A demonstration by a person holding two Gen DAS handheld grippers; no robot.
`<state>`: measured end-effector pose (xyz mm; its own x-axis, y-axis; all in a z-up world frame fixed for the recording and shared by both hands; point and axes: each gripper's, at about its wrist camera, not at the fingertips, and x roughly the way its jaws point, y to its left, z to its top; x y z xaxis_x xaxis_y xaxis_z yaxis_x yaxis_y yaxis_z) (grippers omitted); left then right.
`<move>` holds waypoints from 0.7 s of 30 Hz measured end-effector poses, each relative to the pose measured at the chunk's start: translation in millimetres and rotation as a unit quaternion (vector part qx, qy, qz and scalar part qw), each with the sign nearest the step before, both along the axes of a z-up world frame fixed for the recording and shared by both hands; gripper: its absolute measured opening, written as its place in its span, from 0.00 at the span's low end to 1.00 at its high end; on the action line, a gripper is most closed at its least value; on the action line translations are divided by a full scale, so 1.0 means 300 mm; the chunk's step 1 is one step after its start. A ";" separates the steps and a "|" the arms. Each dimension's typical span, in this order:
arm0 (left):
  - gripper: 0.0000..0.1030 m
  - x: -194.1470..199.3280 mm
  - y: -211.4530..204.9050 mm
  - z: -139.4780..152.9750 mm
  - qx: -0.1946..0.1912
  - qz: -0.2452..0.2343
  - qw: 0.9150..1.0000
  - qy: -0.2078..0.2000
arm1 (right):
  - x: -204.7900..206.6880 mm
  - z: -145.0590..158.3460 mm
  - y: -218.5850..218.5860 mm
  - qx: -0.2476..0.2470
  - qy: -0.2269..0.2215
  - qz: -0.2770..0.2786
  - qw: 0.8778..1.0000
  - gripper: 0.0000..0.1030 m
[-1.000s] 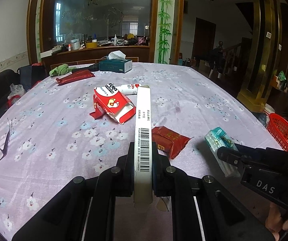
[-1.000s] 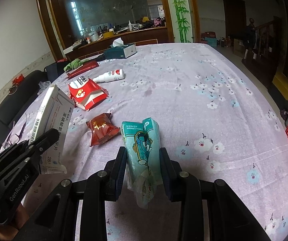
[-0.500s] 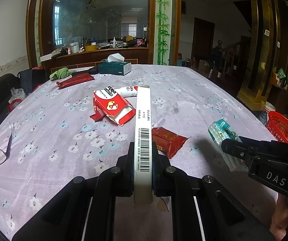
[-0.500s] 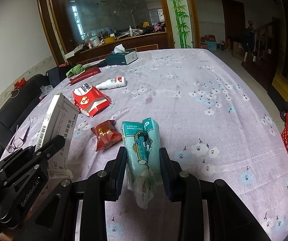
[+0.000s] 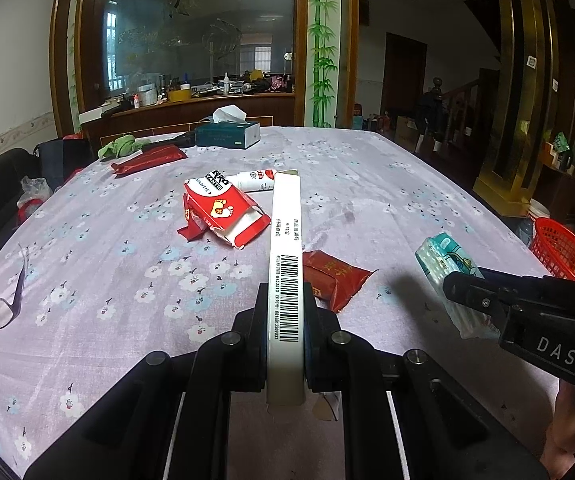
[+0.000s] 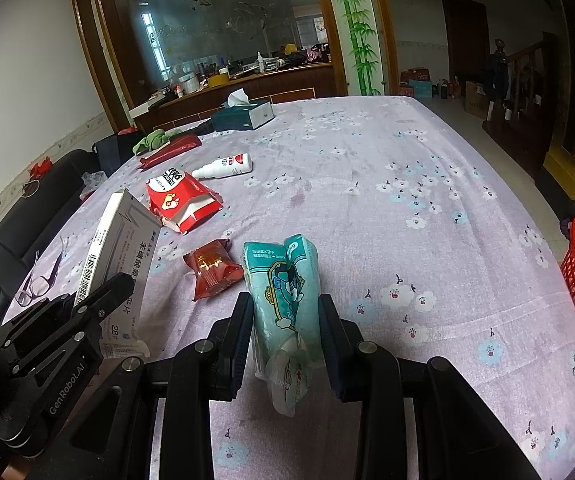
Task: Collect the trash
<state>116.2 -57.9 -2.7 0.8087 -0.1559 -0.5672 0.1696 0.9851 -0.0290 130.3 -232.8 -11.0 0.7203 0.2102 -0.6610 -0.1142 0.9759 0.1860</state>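
2 tongs (image 5: 285, 300) (image 6: 285, 312) grip 1 box (image 5: 285, 240), 1 pack (image 6: 283, 276).

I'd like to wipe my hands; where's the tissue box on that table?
The tissue box sits at the table's far end, left of centre in both views, beside a green cloth and behind a long red packet.

- White medicine box (image 5: 286, 264) with barcode, held on edge in the left gripper (image 5: 285, 312).
- Teal tissue pack (image 6: 287, 280) clamped in the right gripper (image 6: 286, 320).
- Red snack wrapper (image 5: 335, 276) and torn red box (image 5: 223, 216) lying on the tabletop (image 5: 387, 200).
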 end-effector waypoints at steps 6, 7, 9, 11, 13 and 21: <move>0.12 -0.001 -0.001 0.001 0.000 0.000 1.000 0.001 | -0.002 0.003 -0.001 0.002 0.000 0.001 1.000 0.34; 0.12 -0.002 -0.001 0.001 0.000 -0.001 1.000 0.001 | -0.003 0.005 0.000 0.002 0.000 0.001 1.000 0.34; 0.12 -0.001 -0.003 0.001 0.001 0.000 1.000 0.001 | -0.004 0.008 0.000 0.002 -0.001 0.001 1.000 0.34; 0.12 -0.004 -0.002 0.001 0.001 -0.001 1.000 0.000 | -0.008 0.012 0.003 0.003 -0.002 0.001 1.000 0.34; 0.12 -0.002 -0.004 0.001 0.001 -0.001 1.000 0.000 | -0.009 0.013 0.001 0.003 -0.003 0.002 1.000 0.34; 0.12 -0.003 -0.007 0.003 0.001 -0.001 1.000 0.000 | -0.017 0.022 -0.007 0.007 -0.005 0.001 1.000 0.34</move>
